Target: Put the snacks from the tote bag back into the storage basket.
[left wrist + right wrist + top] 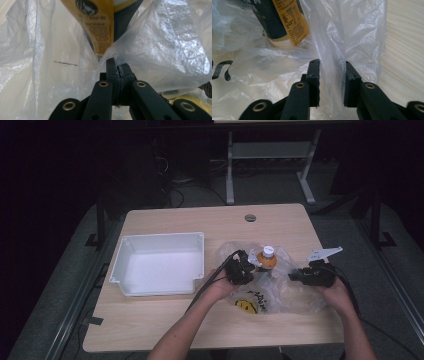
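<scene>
The left gripper (117, 68) pinches the plastic bag (160, 50) tight. The right gripper (332, 72) is spread around another fold. Squeeze it, then pull gently apart; the bottle (268, 257) stands inside, mid-table.

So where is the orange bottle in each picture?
High view: the bottle stands mid-table inside the clear plastic bag, between the two grippers.
Left gripper view: top centre, its yellow label behind the bag.
Right gripper view: top left, the bottle's lower part.
Shared landmark: the crinkly plastic bag around it.
</scene>
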Demonstrator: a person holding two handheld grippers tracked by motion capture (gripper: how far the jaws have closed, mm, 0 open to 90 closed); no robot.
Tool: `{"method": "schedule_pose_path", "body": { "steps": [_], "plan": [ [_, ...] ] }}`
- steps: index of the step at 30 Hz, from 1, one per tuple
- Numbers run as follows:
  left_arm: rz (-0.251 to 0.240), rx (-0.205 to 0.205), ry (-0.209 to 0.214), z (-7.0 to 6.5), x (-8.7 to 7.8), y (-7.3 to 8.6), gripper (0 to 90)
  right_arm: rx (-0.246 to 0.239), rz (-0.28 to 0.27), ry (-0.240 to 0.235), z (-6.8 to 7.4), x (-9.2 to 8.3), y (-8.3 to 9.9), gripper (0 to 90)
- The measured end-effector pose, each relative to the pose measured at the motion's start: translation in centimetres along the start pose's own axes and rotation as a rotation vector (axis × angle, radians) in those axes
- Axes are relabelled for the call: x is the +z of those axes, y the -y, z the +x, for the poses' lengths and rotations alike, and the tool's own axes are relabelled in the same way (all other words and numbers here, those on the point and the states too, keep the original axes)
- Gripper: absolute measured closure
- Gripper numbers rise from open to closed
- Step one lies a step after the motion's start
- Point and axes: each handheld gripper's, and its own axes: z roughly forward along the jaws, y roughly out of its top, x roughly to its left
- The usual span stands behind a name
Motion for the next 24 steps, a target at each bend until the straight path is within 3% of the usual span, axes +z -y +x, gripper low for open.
{"method": "schedule_pose_path", "body": {
  "steps": [8,17,24],
  "plan": [
    [-0.018,-0.033,-0.012,0.2,-2.2,1.8,90.0,0.002,-0.001,0.0,0.1,-0.4,0.1,71.7],
    [-0.022,-0.057,-0.026,-0.6,-4.5,4.8,90.0,0.007,0.022,-0.009,0.3,-0.2,0.1,81.2],
    [-0.014,-0.075,-0.035,-1.1,-5.0,6.7,90.0,0.013,0.039,0.003,0.3,0.2,0.1,86.1]
  ]
}}
